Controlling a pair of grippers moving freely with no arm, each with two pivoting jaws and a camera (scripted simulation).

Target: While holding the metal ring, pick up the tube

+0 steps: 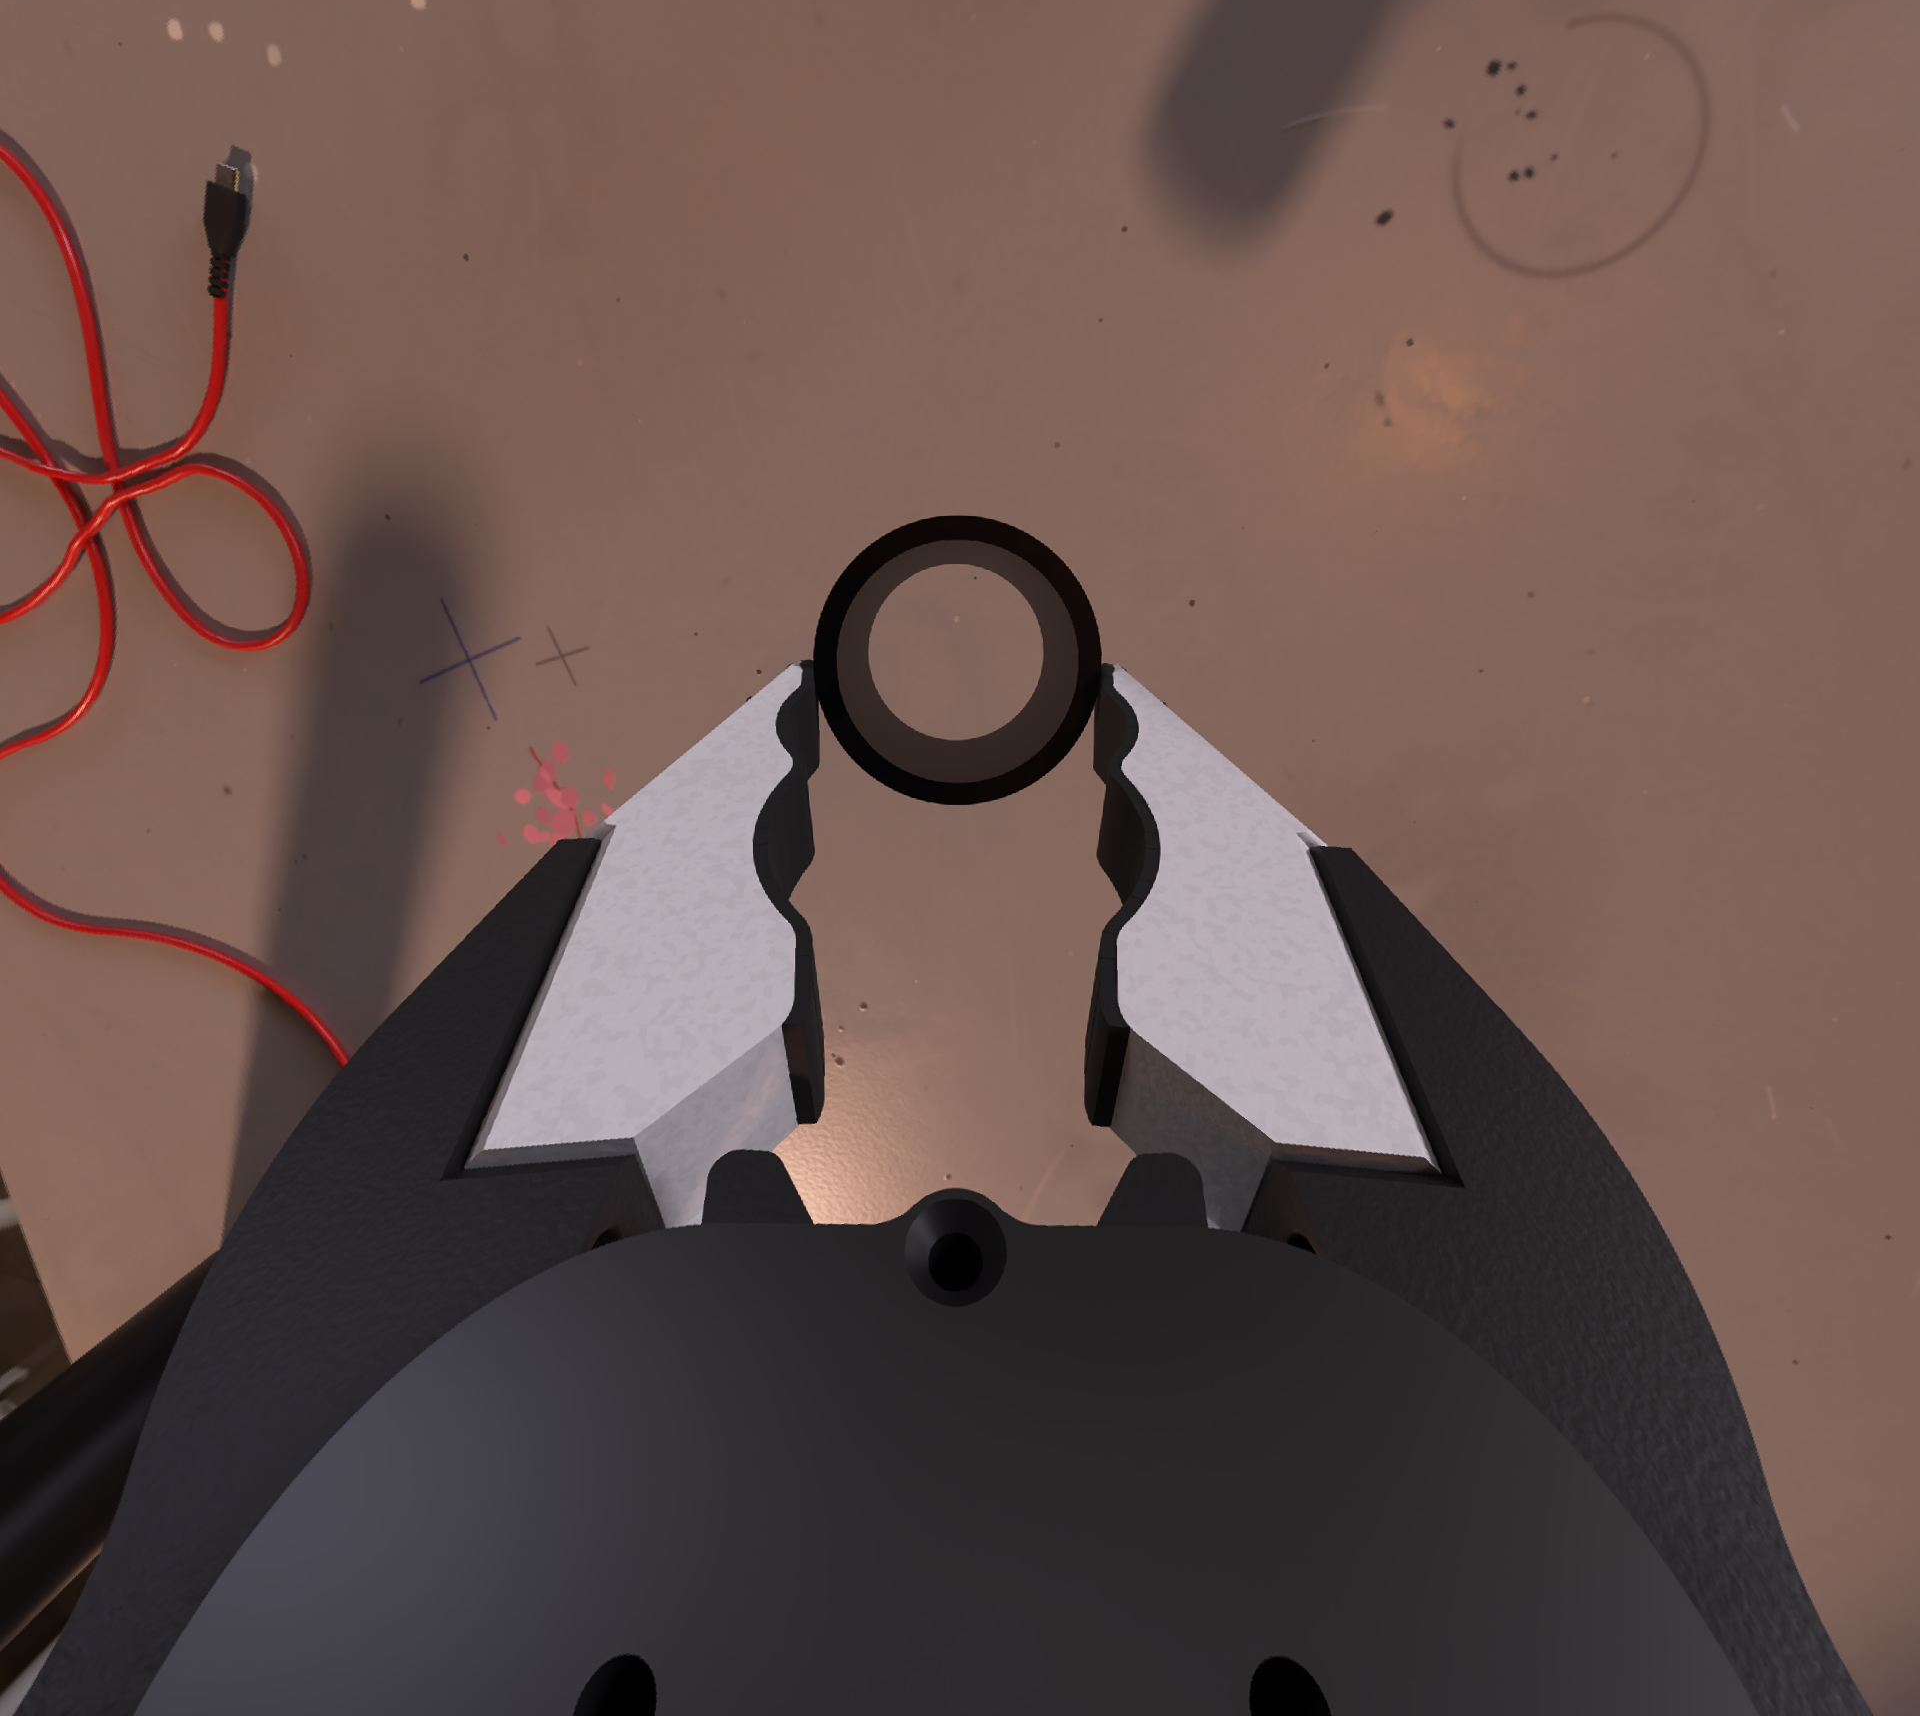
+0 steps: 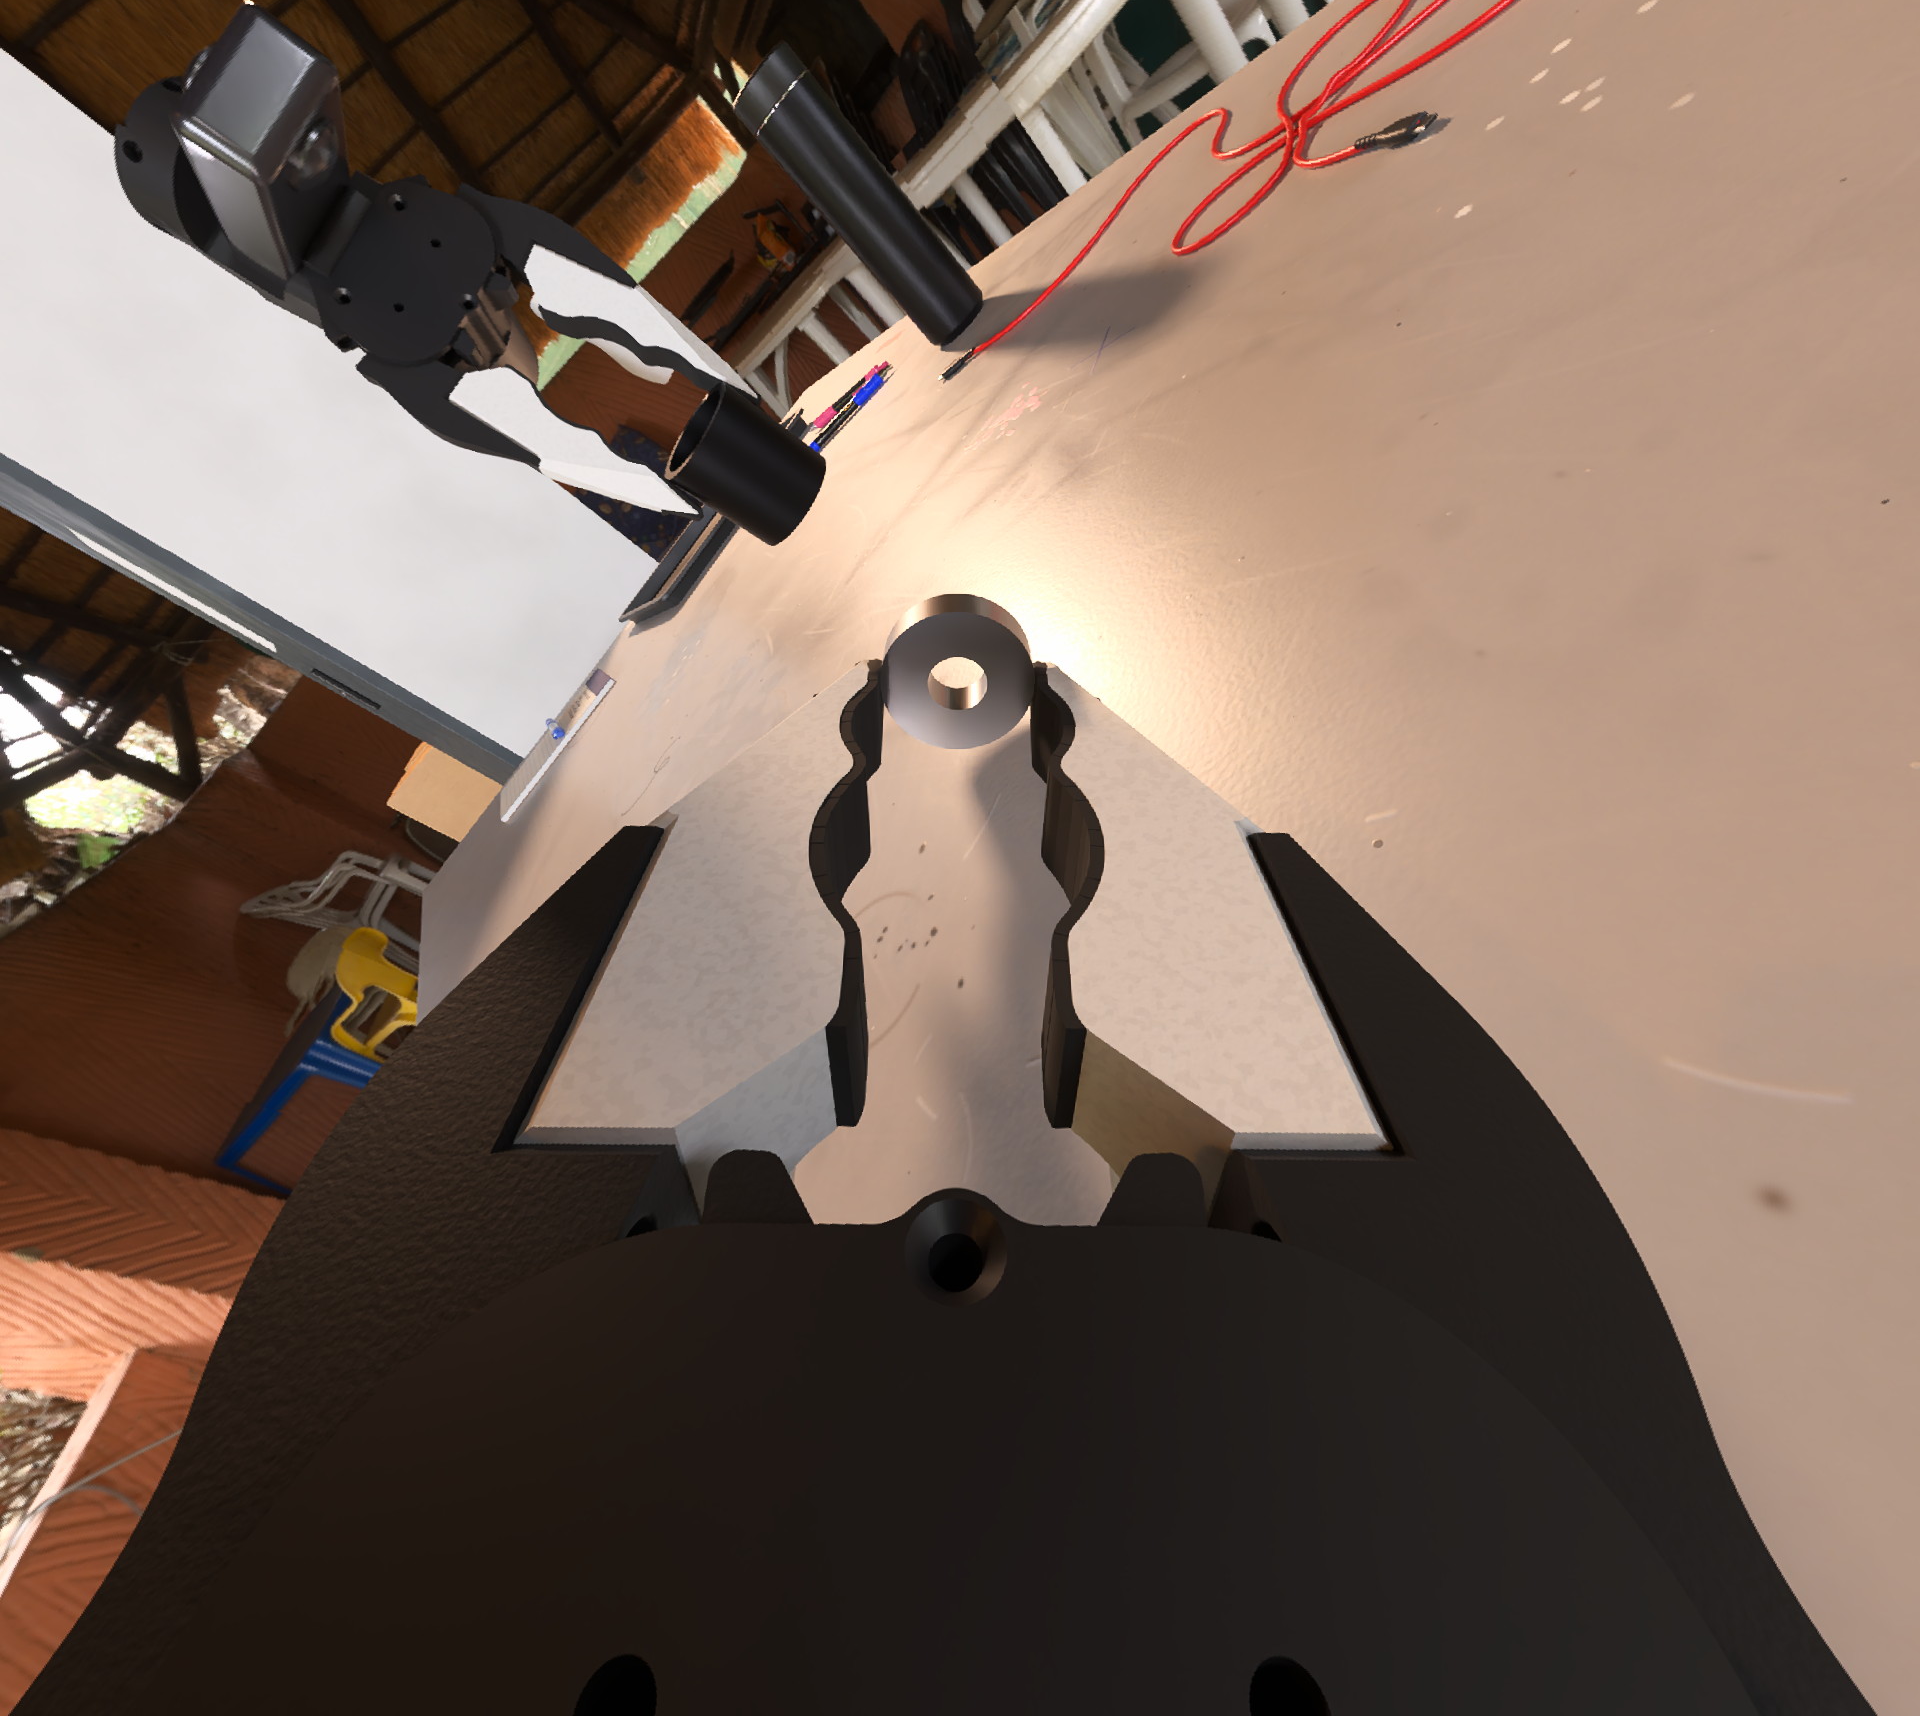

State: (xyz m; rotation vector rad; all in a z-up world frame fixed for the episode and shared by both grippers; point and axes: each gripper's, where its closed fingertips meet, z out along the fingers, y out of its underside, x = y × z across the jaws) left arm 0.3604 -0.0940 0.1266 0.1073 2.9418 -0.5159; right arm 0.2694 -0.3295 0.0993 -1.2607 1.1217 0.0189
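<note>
My left gripper [image 1: 956,679] is shut on a short black tube [image 1: 956,778], which I see end-on with the tan table [image 1: 1351,731] showing through its bore. In the right wrist view the left gripper [image 2: 707,445] holds the tube [image 2: 758,471] in the air above the table's far edge. My right gripper [image 2: 956,679] is shut on a silver metal ring [image 2: 1003,721], pinched between its fingertips a little above the table [image 2: 1455,523].
A tall black cylinder [image 2: 862,201] stands on the table near a looped red cable [image 2: 1340,87], which also shows in the left wrist view [image 1: 156,471]. Pens [image 2: 852,399] and a flat dark slab [image 2: 686,565] lie by the far edge. White chairs stand beyond.
</note>
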